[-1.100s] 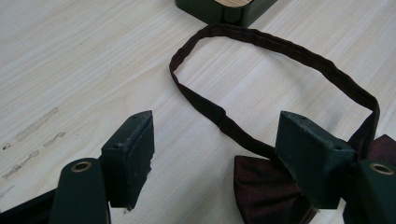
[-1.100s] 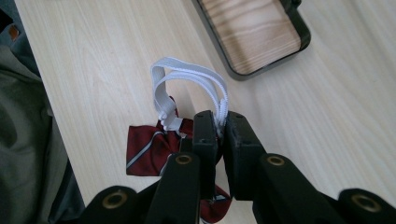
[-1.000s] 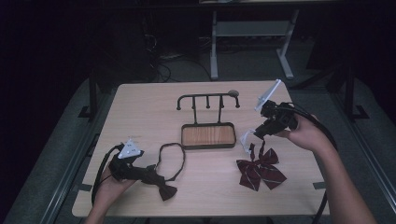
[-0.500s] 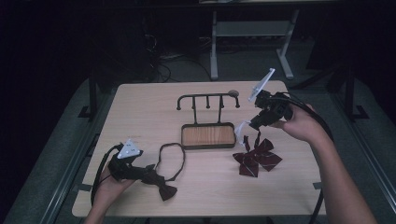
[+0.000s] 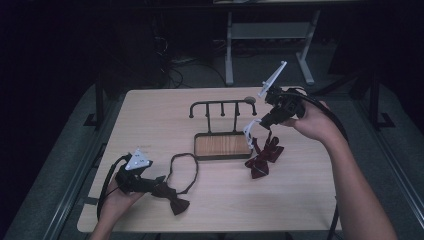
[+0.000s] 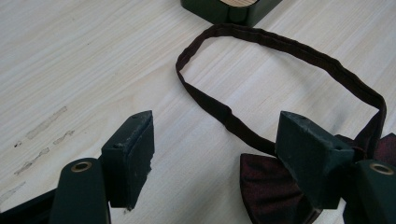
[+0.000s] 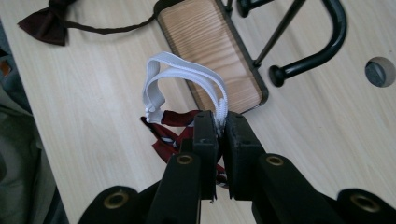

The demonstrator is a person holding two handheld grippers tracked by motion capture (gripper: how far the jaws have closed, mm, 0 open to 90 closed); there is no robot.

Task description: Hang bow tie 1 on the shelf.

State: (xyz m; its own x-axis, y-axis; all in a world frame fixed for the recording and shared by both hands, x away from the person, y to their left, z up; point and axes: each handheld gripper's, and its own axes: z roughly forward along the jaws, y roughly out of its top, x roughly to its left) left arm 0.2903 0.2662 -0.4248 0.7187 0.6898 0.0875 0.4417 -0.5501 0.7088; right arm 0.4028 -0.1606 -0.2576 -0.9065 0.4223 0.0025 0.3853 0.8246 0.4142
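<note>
Where the rack (image 5: 222, 106) ends, strap-pinching right claw (image 5: 259, 125), table edge (image 5: 320, 150) near.

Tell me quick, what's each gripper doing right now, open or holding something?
Left gripper: open, jaws astride the dark bow tie on the table, not gripping it.
Right gripper: shut on the white elastic strap of the red bow tie.

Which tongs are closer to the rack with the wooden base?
Right. The right tongs hang just past the rack at its right end, pinching a bow tie's white strap. The left tongs sit off toward the table's near left corner.
</note>
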